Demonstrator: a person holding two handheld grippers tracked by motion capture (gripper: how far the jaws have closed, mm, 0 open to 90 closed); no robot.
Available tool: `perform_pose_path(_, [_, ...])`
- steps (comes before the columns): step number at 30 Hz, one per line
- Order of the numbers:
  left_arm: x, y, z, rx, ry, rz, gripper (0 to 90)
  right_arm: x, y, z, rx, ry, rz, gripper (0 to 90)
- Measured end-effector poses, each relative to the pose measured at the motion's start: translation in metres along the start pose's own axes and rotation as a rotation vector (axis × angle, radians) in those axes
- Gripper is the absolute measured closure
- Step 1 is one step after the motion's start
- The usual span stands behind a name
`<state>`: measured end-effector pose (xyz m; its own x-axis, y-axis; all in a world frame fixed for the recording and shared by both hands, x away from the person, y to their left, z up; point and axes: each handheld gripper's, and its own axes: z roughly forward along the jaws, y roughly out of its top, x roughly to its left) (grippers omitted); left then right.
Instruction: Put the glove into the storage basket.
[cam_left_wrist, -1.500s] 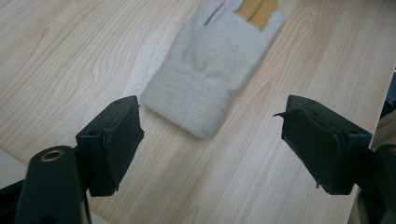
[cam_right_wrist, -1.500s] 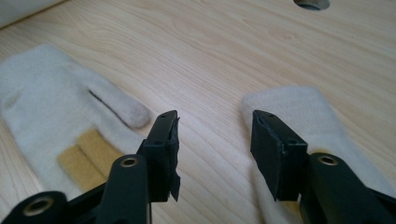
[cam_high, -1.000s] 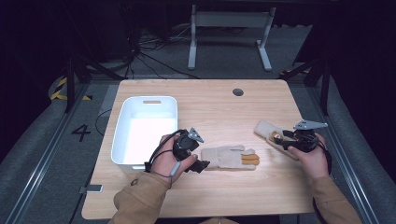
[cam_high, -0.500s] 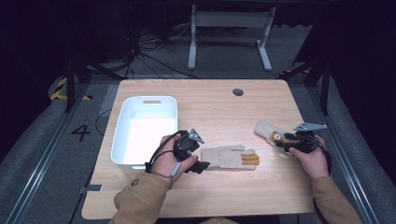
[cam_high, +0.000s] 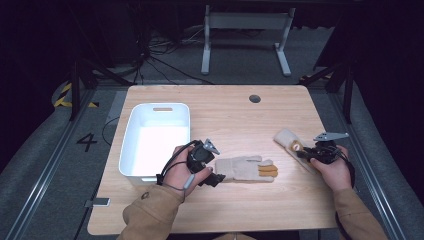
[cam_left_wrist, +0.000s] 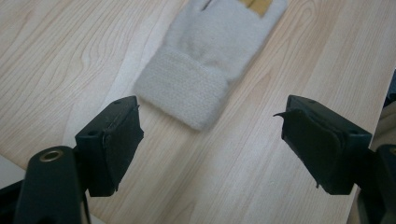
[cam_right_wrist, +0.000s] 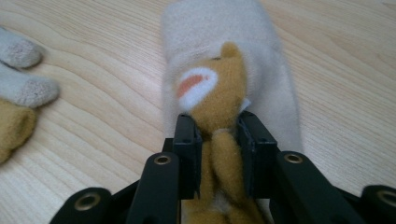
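Gloves: two cream knit gloves with tan animal patches, both on the light wooden table (cam_high: 230, 210).

Nearest you, bare tabletop runs the full width along the front edge.

Your left gripper (cam_high: 212, 176) has its jaws spread wide, just short of the ribbed cuff of the flat cream glove (cam_high: 246, 168), not touching. In the left gripper view that cuff (cam_left_wrist: 184, 95) lies between and ahead of the two pads, with bare wood on both sides.

Your right gripper (cam_high: 301, 152) is clamped on the tan patch of the second cream glove (cam_high: 288, 140); the right gripper view shows the tan fabric (cam_right_wrist: 219, 121) pinched between the jaws. That glove sits near the table's right edge, so little room there.

One white rectangular plastic bin (cam_high: 131, 150), near the left edge, just beside your left hand (cam_high: 177, 172).

Far half of the table is open, apart from one round dark hole (cam_high: 255, 98).

Versus a second ago: both gloves and the bin are where they were; your right hand has come slightly nearer to you.
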<state>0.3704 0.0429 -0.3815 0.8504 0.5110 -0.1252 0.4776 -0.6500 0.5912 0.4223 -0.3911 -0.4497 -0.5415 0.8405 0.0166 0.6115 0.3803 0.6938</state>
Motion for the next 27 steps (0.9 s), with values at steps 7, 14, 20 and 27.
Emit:
perform_pose_path(7, [0.0, 0.0, 0.0, 0.003, 0.0, 0.0, 20.5, 0.008, 0.008, -0.007, -0.037, 0.008, -0.022, 72.2])
perform_pose_path(14, [-0.001, 0.001, -0.001, 0.003, 0.0, 0.005, 20.6, 0.027, 0.023, -0.018, -0.072, 0.025, -0.083, 72.1])
perform_pose_path(20, [-0.002, 0.001, -0.001, -0.001, 0.002, 0.006, 20.6, 0.039, 0.032, -0.025, -0.099, 0.052, -0.111, 72.1])
perform_pose_path(27, [-0.003, 0.001, 0.0, -0.006, 0.007, 0.017, 20.0, 0.063, 0.045, -0.032, -0.121, 0.115, -0.17, 72.1])
